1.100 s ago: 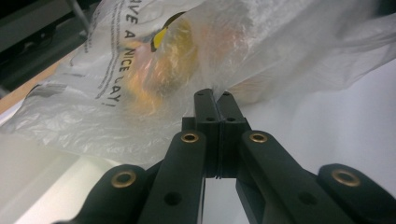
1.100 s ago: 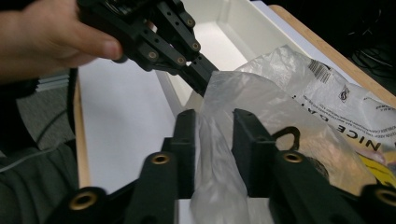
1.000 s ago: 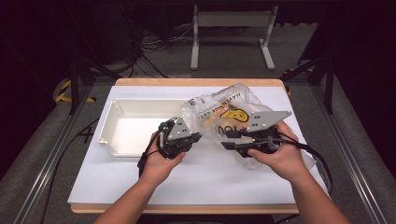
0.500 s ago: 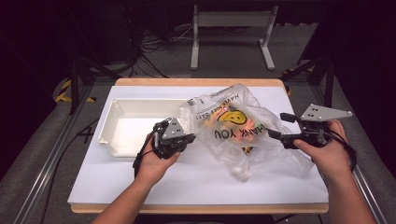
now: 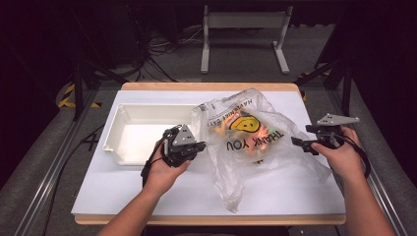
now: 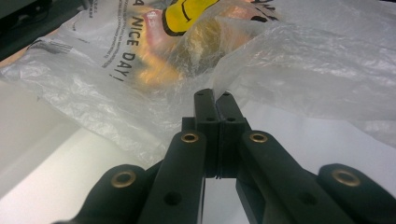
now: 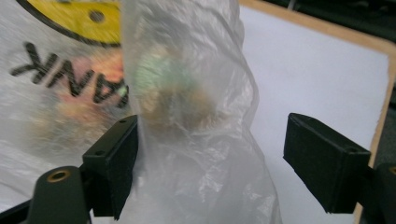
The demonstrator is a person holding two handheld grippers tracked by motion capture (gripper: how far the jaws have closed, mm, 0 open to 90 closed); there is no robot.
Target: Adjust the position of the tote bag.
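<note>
step: opening up the plastic bag (image 5: 246, 142) to get at what is inside; judging one side is already secured, the other is being re-gripped.
bag: lying mid-table on the white table (image 5: 147, 196), just right of the white tray (image 5: 133, 132); smiley print facing up, orange things inside, too blurred to tell what.
left gripper (image 5: 194, 146): fingers (image 6: 215, 109) together, looking pinched on the bag's left edge, film bunching at the tips in the left gripper view.
right gripper (image 5: 300, 142): at the bag's right side, fingers (image 7: 116, 158) apart and having just been opening; a fold of film is standing between them, brushing one pad, the other well clear.
tray: empty, at the left of the table.
next: judging the right fingers are needing to close on that fold, then pull right while the left is holding, to spread the mouth.
risk: thin film slipping out or tearing.
</note>
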